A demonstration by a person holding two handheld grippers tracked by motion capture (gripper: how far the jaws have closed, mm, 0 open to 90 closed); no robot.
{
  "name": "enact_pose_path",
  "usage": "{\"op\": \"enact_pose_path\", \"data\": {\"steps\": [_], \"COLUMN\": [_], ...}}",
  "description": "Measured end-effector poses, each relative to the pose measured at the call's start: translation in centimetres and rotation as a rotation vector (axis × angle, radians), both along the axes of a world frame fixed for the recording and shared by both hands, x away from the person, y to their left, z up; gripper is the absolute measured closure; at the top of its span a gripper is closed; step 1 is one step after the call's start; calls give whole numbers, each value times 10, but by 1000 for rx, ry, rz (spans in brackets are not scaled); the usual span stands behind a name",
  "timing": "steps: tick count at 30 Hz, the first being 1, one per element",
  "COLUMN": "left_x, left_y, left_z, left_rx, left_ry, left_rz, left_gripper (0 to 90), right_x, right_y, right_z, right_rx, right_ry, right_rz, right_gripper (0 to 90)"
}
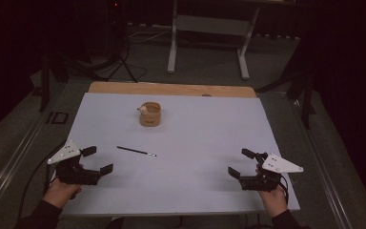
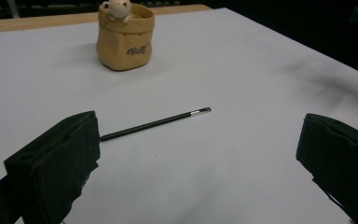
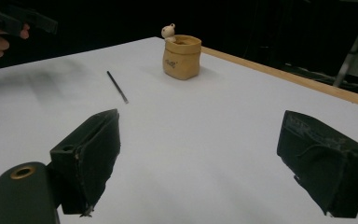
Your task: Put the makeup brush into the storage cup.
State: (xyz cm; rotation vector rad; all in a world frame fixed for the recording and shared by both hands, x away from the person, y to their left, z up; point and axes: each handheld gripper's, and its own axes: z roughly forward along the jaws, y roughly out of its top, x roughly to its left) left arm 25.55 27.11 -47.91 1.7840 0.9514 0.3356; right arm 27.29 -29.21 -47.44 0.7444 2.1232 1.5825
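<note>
Dark room, white sheet [image 1: 205, 143] over wooden table. Thin black pencil [image 1: 136, 151] lay flat on sheet, ahead of left gripper [image 1: 96, 161] fingers, nearer them than right gripper's. Tan pouch holder [image 1: 150, 114] upright beyond pencil, well apart from it. Judged: nothing started, pencil untouched; grasp and likely drop into holder remained. Left gripper low at near edge, jaws wide open, empty. Right gripper [image 1: 241, 162] likewise low, jaws wide, empty, pencil far off to its left.
</note>
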Motion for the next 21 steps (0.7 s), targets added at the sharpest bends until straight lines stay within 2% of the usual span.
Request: {"op": "enact_pose_path", "data": {"steps": [2, 3, 16, 21], "left_x": [2, 6, 22, 29], "left_y": [-1, -3, -7, -9], "left_z": [3, 6, 20, 26], "left_rx": [5, 32, 46, 80], "left_ry": [1, -3, -3, -5], "left_rz": [-9, -14, -109, -161], "left_gripper": [0, 0, 0, 0], "right_x": [0, 0, 0, 0], "right_y": [0, 0, 4, 2], "right_z": [0, 0, 0, 0], "right_rx": [1, 1, -8, -4], "right_ry": [1, 1, -1, -3], "right_rz": [2, 3, 19, 15], "right_gripper": [131, 132, 133, 133]}}
